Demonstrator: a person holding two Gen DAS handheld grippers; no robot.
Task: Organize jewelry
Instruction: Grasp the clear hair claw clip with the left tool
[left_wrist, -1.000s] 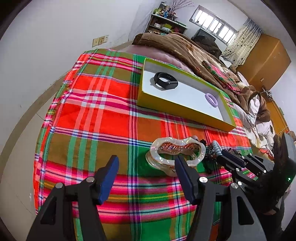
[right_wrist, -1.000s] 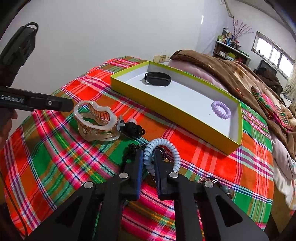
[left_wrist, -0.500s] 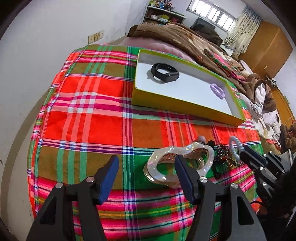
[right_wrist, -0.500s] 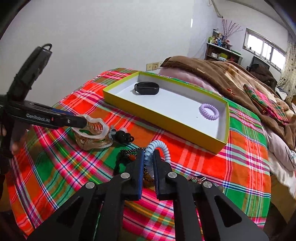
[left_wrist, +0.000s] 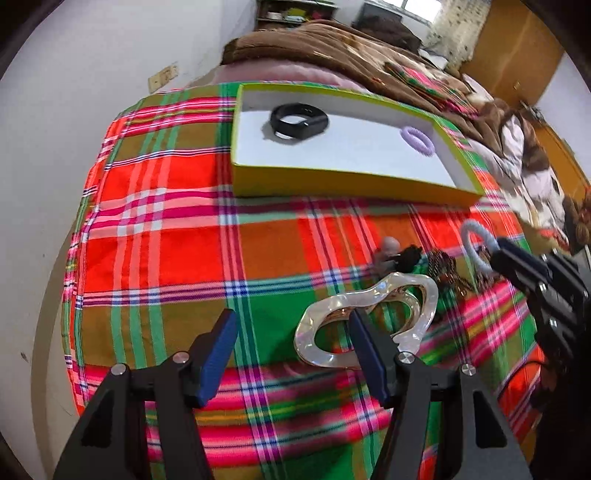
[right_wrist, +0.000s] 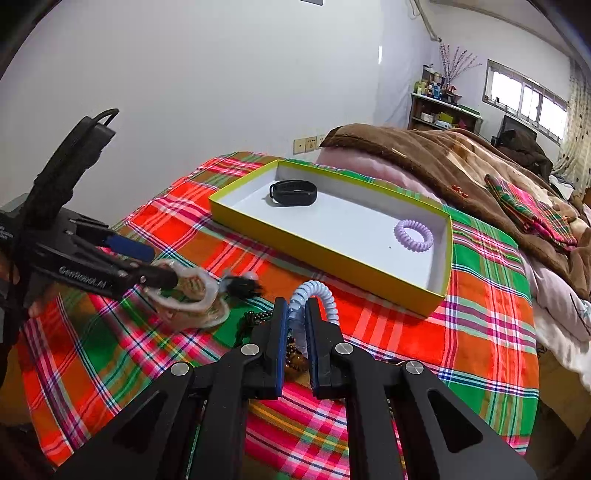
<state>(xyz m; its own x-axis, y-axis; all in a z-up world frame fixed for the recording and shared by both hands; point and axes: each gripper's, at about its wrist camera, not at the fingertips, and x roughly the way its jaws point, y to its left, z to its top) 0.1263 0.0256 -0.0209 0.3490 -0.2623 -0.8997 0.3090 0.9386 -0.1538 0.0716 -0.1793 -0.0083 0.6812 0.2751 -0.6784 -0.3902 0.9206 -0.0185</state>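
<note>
A pearly hair claw (left_wrist: 369, 317) lies on the plaid cloth. My left gripper (left_wrist: 291, 325) stands open over it, with its right finger (left_wrist: 364, 343) across the claw's middle hole and its left finger on bare cloth. In the right wrist view a tip of this left gripper (right_wrist: 162, 275) reaches the claw (right_wrist: 192, 295). My right gripper (right_wrist: 295, 308) is shut on a pale blue spiral hair tie (right_wrist: 319, 291), held just above the cloth. The yellow-green box (right_wrist: 332, 258) holds a black wristband (right_wrist: 293, 192) and a purple spiral tie (right_wrist: 413, 234).
A black hair clip (left_wrist: 404, 256) and dark bead strings (left_wrist: 447, 269) lie between the claw and the right gripper (left_wrist: 517, 262). Behind the box (left_wrist: 332, 181) a brown blanket (right_wrist: 443, 147) covers the bed. The wall runs along the cloth's left edge.
My left gripper has closed in on the claw and rolled, so its right finger now lies over the claw's hole. My right gripper has lifted slightly with the blue tie.
</note>
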